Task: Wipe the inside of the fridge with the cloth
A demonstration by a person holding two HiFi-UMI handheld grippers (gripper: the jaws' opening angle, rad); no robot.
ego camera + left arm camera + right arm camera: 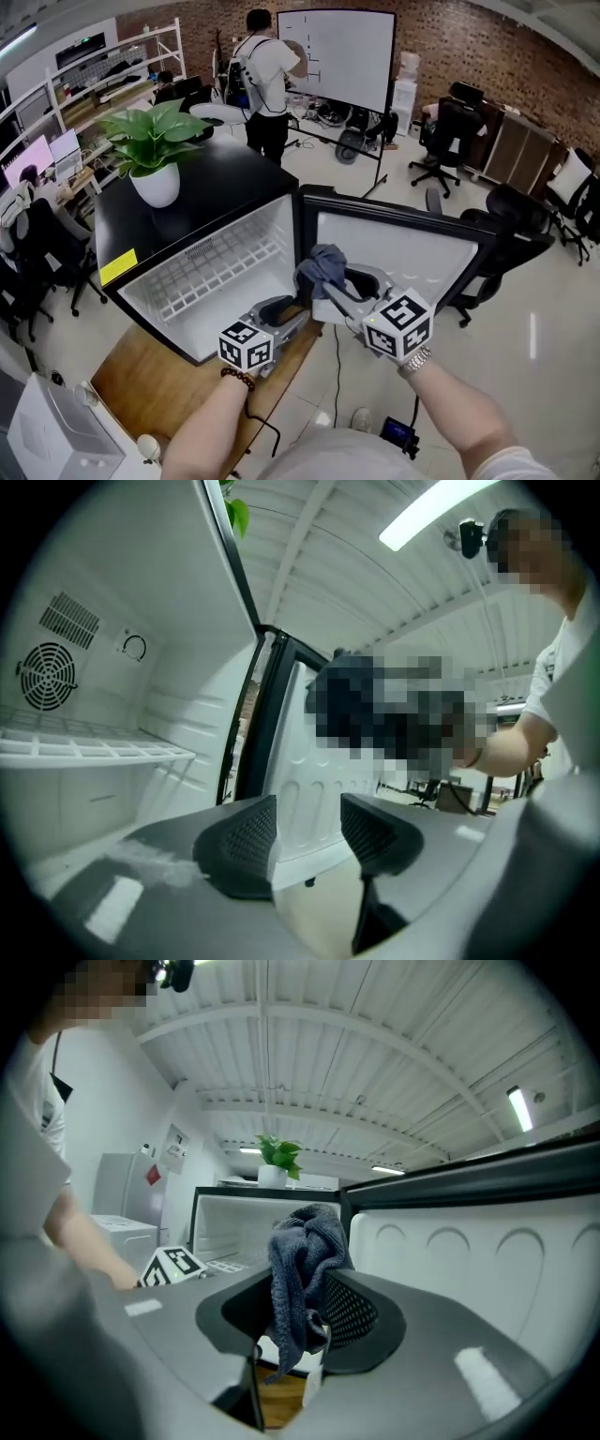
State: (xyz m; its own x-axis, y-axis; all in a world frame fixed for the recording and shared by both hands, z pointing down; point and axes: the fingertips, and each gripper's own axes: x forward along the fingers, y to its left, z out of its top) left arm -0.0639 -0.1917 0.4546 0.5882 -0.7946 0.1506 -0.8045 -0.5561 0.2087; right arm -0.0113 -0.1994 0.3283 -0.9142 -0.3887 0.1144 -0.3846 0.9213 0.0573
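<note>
A black mini fridge (211,192) stands with its door (403,248) swung open to the right, showing a white interior and a wire shelf (211,277). My right gripper (328,287) is shut on a bunched grey-blue cloth (322,264) in front of the door's hinge edge. In the right gripper view the cloth (305,1241) hangs between the jaws of that gripper (300,1312). My left gripper (292,311) is open and empty, just left of the cloth at the fridge's lower front edge. The left gripper view shows its jaws (307,829) apart, facing the door edge, with the shelf (94,750) at left.
A potted plant (155,141) stands on the fridge top. The fridge sits on a wooden table (150,375). Behind are a person (265,75) at a whiteboard (337,56), desks at left, and office chairs (445,131) at right.
</note>
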